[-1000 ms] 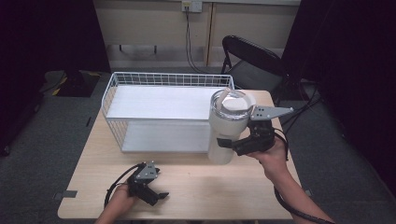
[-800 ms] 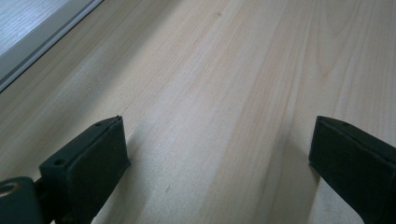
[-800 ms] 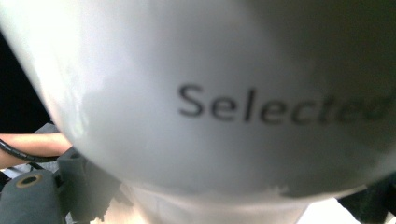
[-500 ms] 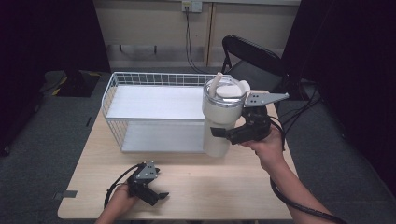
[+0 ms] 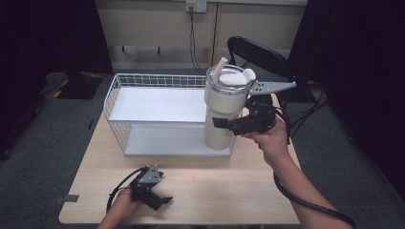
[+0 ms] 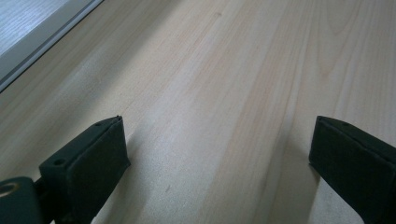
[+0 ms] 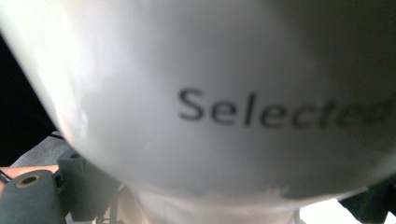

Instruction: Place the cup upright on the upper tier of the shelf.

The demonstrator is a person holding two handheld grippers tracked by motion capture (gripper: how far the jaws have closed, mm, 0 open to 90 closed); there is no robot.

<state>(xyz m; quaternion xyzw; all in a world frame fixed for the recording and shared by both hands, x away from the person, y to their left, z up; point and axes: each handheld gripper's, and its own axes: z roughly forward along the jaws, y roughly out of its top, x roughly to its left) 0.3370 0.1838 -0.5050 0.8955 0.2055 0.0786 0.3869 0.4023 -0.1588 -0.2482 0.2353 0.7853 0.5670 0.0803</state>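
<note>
A tall white tumbler (image 5: 221, 107) with a clear lid and a straw (image 5: 218, 67) hangs in the air over the right end of the white wire basket (image 5: 157, 76). My right gripper (image 5: 228, 125) is shut on its body, held by a hand coming in from the right. The right gripper view has the tumbler (image 7: 210, 93) very close, printed "Selected", with one finger (image 7: 88, 186) at its lower left. My left gripper (image 5: 160, 202) lies open on the wooden table (image 5: 229, 191) near the front left, with bare wood (image 6: 224, 70) between its jaws.
The basket takes up the back half of the table, with a white floor panel (image 5: 157, 105) inside. Its edge (image 6: 28, 28) lies far left in the left gripper view. A black chair (image 5: 258, 52) stands behind the table at the right.
The right gripper has lifted the tumbler up and slightly left, from beside the basket's right end to above it. The left gripper has not moved.
</note>
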